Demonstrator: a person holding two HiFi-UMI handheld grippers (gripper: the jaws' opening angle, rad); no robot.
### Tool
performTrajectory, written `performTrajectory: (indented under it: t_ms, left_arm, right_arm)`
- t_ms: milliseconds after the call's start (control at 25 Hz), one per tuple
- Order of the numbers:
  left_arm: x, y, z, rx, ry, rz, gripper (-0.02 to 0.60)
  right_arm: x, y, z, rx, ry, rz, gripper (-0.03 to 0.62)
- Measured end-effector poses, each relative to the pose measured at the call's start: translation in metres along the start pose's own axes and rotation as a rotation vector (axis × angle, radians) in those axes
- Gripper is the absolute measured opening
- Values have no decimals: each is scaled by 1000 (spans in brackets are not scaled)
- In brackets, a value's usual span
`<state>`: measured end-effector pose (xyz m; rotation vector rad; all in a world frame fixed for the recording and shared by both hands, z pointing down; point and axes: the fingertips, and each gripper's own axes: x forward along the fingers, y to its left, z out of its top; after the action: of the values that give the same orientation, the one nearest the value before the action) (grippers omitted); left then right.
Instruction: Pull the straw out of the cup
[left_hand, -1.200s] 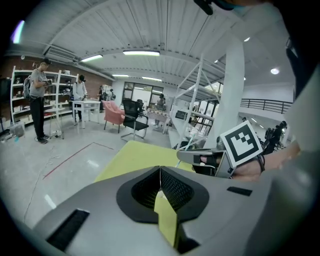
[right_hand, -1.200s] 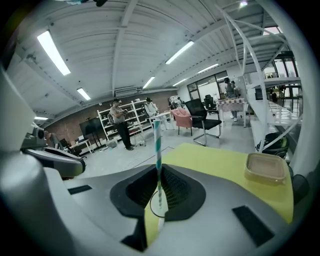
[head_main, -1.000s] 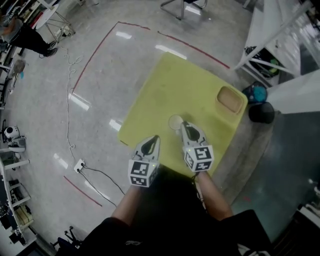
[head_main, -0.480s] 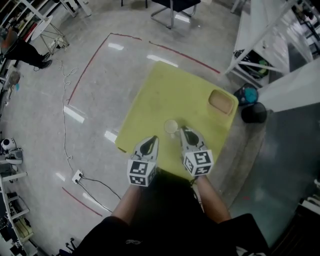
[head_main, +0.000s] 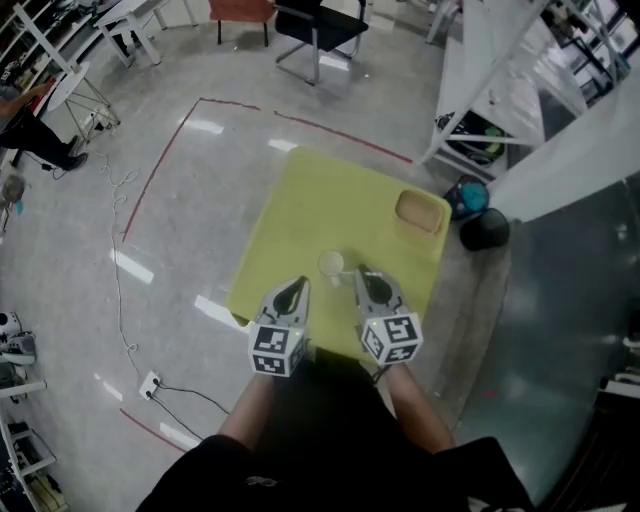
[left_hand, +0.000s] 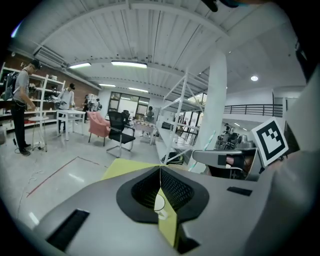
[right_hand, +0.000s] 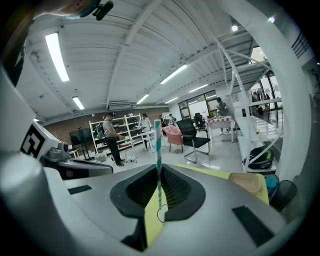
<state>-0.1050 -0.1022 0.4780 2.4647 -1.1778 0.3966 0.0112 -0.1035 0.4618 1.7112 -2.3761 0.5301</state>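
A teal-and-white striped straw (right_hand: 158, 150) stands upright between the jaws of my right gripper (right_hand: 158, 172), which is shut on it. Its lower end hangs just above the white cup (right_hand: 161, 215), seen through the gap below. In the head view the cup (head_main: 331, 263) stands on the yellow table (head_main: 300, 200), just ahead and left of the right gripper (head_main: 362, 278). My left gripper (head_main: 293, 287) hovers over the table's near edge, shut with nothing in it. In the left gripper view the cup (left_hand: 159, 204) shows through the jaw gap, and the straw (left_hand: 204, 149) rises by the right gripper (left_hand: 225, 159).
A wooden tray (head_main: 420, 212) sits at the table's far right corner. A blue bag (head_main: 466, 195) and a black bin (head_main: 484, 232) lie on the floor to the right, by white shelving (head_main: 480, 90). Chairs (head_main: 320, 30) stand beyond the table. A person (left_hand: 20, 115) stands far left.
Both grippers have risen. The right gripper's tip, which was over the cup, now stands back from it with the straw lifted. The head view has shifted, so the table looks smaller.
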Motion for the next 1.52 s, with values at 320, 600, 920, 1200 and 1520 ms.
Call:
performTrajectory:
  t_ms: [320, 600, 920, 1200, 1520]
  left_arm:
    - [-17, -13, 28, 9, -70, -47, 44]
    - [-30, -25, 30, 27, -89, -77, 44]
    - [-30, -27, 42, 59, -95, -51, 44]
    - [-19, -37, 43, 61, -91, -43, 44]
    - [-21, -32, 44, 48, -102, -10, 44]
  right_arm:
    - [-34, 10, 25, -20, -69, -53, 36]
    - [-57, 14, 30, -21, -113, -93, 35]
    - [-59, 17, 47, -47, -132, -46, 35]
    - [-58, 12, 49, -62, -117, -4, 35]
    - [-53, 10, 48, -69, -110, 11, 35]
